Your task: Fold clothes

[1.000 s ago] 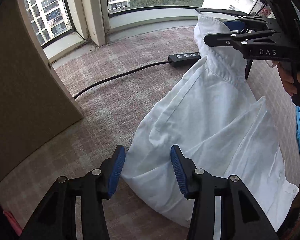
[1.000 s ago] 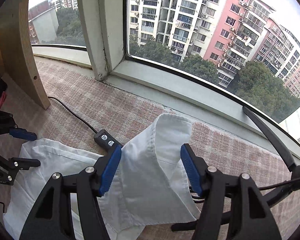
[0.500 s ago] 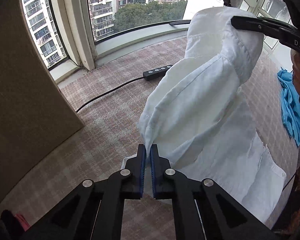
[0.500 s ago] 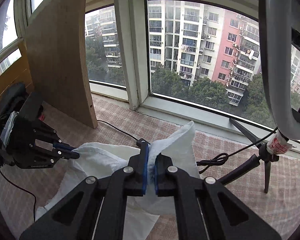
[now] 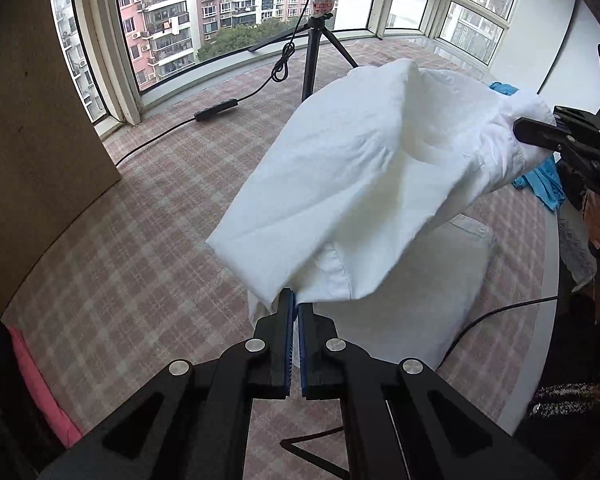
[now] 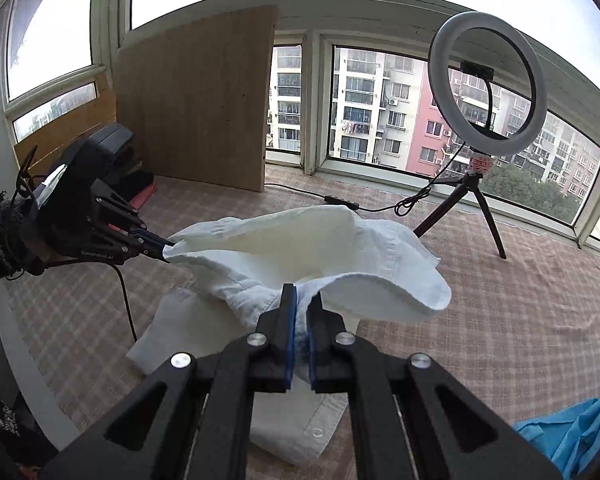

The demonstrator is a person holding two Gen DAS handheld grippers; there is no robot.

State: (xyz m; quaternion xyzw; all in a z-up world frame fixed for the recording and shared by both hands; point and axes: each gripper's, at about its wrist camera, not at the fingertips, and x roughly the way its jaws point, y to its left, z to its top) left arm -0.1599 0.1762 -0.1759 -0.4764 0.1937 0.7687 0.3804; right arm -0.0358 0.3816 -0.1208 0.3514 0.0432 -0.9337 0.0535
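A white shirt hangs stretched in the air between both grippers, its lower part still resting on the checked cloth below. My left gripper is shut on one edge of the shirt. In the right wrist view my right gripper is shut on the other end of the white shirt, near the collar. The left gripper shows at the left there, pinching the fabric. The right gripper appears at the right edge of the left wrist view, clamped on the cloth.
A ring light on a tripod stands at the back by the windows, with a black cable and power strip on the checked cloth. A wooden board leans at the left. Blue cloth lies at the right, pink cloth at the left.
Both grippers closed on the shirt and lifted it off the surface; it now hangs spread between them, higher and further from the window than before.
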